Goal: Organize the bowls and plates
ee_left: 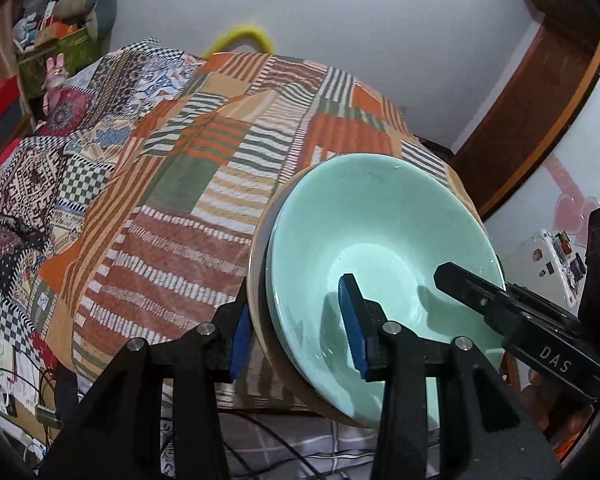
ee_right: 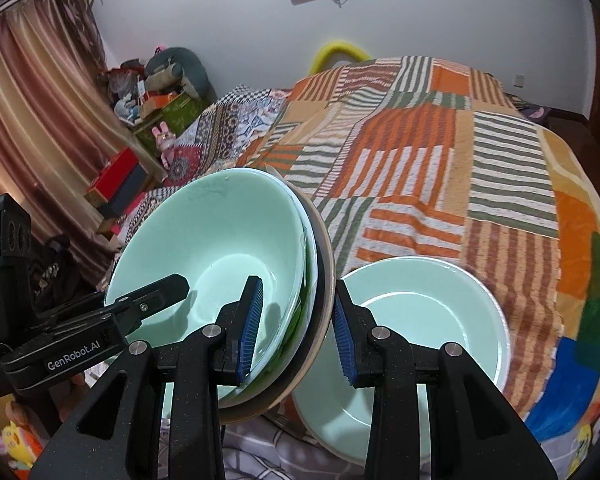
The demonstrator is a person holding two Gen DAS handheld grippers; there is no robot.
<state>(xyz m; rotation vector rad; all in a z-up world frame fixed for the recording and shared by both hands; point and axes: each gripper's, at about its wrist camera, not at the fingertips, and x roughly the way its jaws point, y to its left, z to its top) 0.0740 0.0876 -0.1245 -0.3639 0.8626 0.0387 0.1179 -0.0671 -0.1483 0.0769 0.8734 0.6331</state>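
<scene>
A mint green bowl (ee_left: 380, 232) sits on top of a stack with a tan-rimmed plate (ee_left: 256, 280) beneath it. My left gripper (ee_left: 296, 328) is shut on the stack's near left rim, one blue pad inside the bowl and one under the plate. In the right wrist view my right gripper (ee_right: 298, 328) is shut on the opposite rim of the same bowl (ee_right: 220, 240) and plate (ee_right: 324, 272). Each view shows a finger of the other gripper (ee_left: 460, 284) (ee_right: 160, 292) reaching into the bowl. A second mint green dish (ee_right: 420, 320) lies on the bed beside the stack.
A patchwork quilt (ee_left: 200, 200) (ee_right: 460, 180) covers the bed under and beyond the dishes. Boxes and clutter (ee_right: 156, 100) are piled at the far left by a striped curtain (ee_right: 32, 120). Cables (ee_left: 260, 440) lie below the bed's near edge. A wooden door frame (ee_left: 540, 100) stands at the right.
</scene>
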